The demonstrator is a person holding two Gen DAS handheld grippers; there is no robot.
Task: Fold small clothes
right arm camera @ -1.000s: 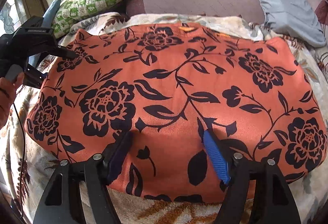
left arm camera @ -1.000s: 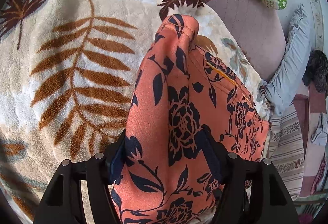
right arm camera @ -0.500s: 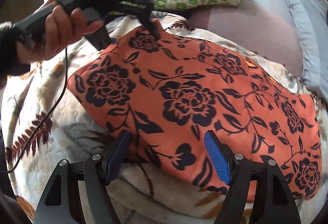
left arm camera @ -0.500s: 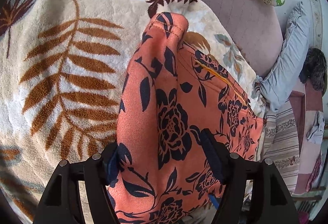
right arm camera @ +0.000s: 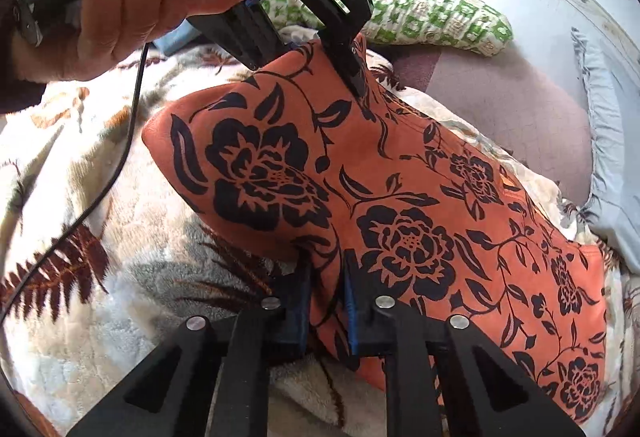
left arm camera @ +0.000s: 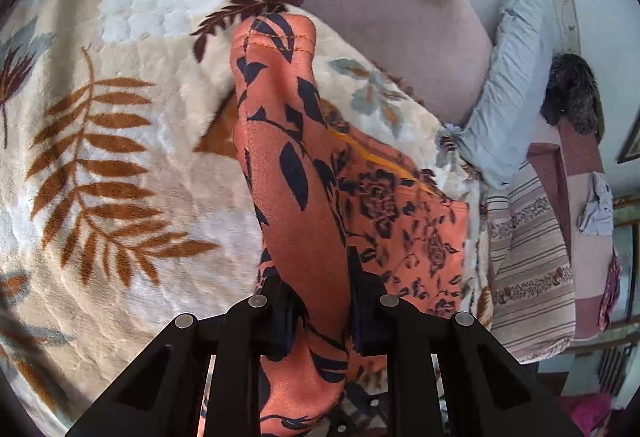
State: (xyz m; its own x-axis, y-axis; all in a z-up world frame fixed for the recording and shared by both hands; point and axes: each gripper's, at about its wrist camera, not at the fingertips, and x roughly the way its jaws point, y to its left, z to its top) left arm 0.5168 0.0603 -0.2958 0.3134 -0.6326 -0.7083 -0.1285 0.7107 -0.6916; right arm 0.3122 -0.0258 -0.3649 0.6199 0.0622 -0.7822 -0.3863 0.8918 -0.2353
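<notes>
An orange garment with a black flower print (right arm camera: 400,205) lies on a leaf-patterned blanket (right arm camera: 132,237). My right gripper (right arm camera: 326,301) is shut on the garment's near edge. My left gripper (left arm camera: 318,301) is shut on a bunched fold of the same garment (left arm camera: 288,165) and lifts it off the blanket. In the right wrist view the left gripper (right arm camera: 352,77), held by a hand, pinches the far edge of the raised left end.
A green-and-white pillow (right arm camera: 432,17), a mauve cushion (right arm camera: 512,105) and a pale blue pillow (right arm camera: 608,165) lie behind the garment. A striped cloth (left arm camera: 528,257) hangs at the bed's right side. A black cable (right arm camera: 120,157) trails from the left gripper.
Both grippers have closed on the garment. The left end of the garment has been lifted off the blanket and drawn toward the right.
</notes>
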